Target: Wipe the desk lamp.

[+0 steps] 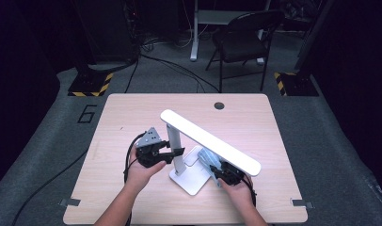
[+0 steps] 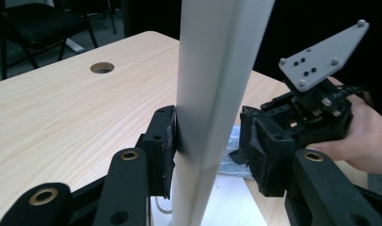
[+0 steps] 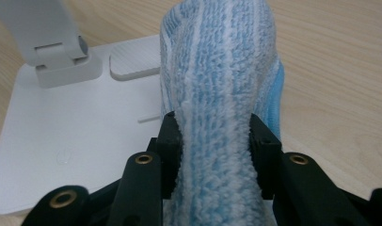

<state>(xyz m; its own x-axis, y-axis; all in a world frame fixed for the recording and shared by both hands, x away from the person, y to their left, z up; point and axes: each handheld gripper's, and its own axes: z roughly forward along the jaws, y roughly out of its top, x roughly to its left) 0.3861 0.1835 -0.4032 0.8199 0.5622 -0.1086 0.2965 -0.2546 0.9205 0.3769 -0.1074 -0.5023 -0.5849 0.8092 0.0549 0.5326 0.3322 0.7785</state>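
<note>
A white desk lamp stands mid-table, its long head (image 1: pixel 210 141) slanting over a flat base (image 1: pixel 191 181). My left gripper (image 1: pixel 178 152) straddles the lamp's upright post (image 2: pixel 212 94). One pad (image 2: pixel 168 146) touches the post and the other stands slightly off it, so the gripper (image 2: pixel 205 146) is open around it. My right gripper (image 3: pixel 216 141) is shut on a folded blue-and-white striped cloth (image 3: pixel 222 70) that rests on the lamp base (image 3: pixel 76 132) near the post's hinge (image 3: pixel 57 52). From above, the cloth (image 1: pixel 209 157) lies under the lamp head beside the right gripper (image 1: pixel 219 173).
The light wooden table (image 1: pixel 132 113) has a round cable hole (image 1: pixel 219 105) at its far edge. A black folding chair (image 1: pixel 245 37) stands beyond the table. Two stand bases with yellow-black tape (image 1: pixel 90 84) (image 1: pixel 295 84) sit on the floor at either side.
</note>
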